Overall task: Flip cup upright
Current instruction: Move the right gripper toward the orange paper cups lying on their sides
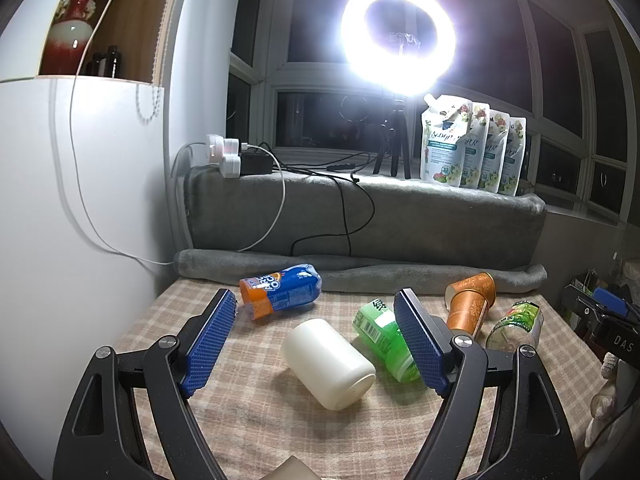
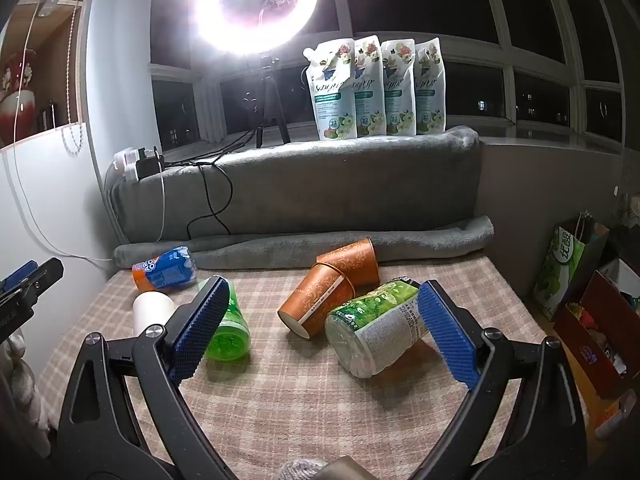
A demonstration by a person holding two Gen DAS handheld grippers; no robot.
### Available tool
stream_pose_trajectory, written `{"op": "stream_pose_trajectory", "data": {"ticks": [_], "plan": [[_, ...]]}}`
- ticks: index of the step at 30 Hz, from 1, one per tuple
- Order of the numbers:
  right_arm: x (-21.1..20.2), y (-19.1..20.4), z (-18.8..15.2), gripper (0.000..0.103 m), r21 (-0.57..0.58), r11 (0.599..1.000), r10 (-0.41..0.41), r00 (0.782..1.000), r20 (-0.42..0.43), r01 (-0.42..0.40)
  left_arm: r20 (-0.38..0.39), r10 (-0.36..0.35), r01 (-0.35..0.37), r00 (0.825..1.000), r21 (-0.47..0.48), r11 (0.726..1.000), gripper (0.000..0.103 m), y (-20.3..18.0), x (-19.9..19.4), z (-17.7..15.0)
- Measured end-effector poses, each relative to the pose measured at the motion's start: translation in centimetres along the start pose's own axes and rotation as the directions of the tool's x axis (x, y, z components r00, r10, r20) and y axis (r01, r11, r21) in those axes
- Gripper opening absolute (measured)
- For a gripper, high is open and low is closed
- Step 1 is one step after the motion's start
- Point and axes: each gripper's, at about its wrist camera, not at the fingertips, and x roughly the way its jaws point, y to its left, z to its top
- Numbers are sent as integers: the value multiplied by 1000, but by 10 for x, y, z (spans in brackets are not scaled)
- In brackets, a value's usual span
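Observation:
A white cup point(image 1: 328, 362) lies on its side on the checked tablecloth point(image 1: 248, 412), between the fingers of my open, empty left gripper point(image 1: 316, 300); it also shows in the right wrist view point(image 2: 150, 312). Two orange paper cups point(image 2: 316, 304) point(image 2: 354, 264) lie on their sides further back; they show in the left wrist view point(image 1: 468, 304). A green cup point(image 2: 228, 332) lies on its side by the left finger of my open, empty right gripper point(image 2: 324, 294). A clear bottle with a green label point(image 2: 378, 328) lies between its fingers.
A blue and orange packet point(image 1: 280, 290) lies at the back left. A grey blanket point(image 2: 320, 184) covers the ledge behind, with several detergent pouches point(image 2: 372, 88), a ring light point(image 2: 256, 4), a power strip and cables. A white cabinet point(image 1: 60, 240) stands left; boxes and a bag point(image 2: 572, 268) stand right.

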Motion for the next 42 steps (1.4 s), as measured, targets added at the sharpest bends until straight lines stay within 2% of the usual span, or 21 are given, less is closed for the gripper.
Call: {"op": "stream_pose_trajectory", "data": {"ticks": [38,39,42], "plan": [[0,4,4,97,3,1000,3,1000,-11,-3,-5,3,-3,1000,2,1000,81,-1,0,0],[6,-3,-2,97,3,1000,4,1000,-13,-4,-7,3,-3,1000,2,1000,81,-15,3,2],[7,-2,-2,97,4,1000,5,1000,-23,-5,-16,1,-1,1000,2,1000,81,-17,8,-7]]}}
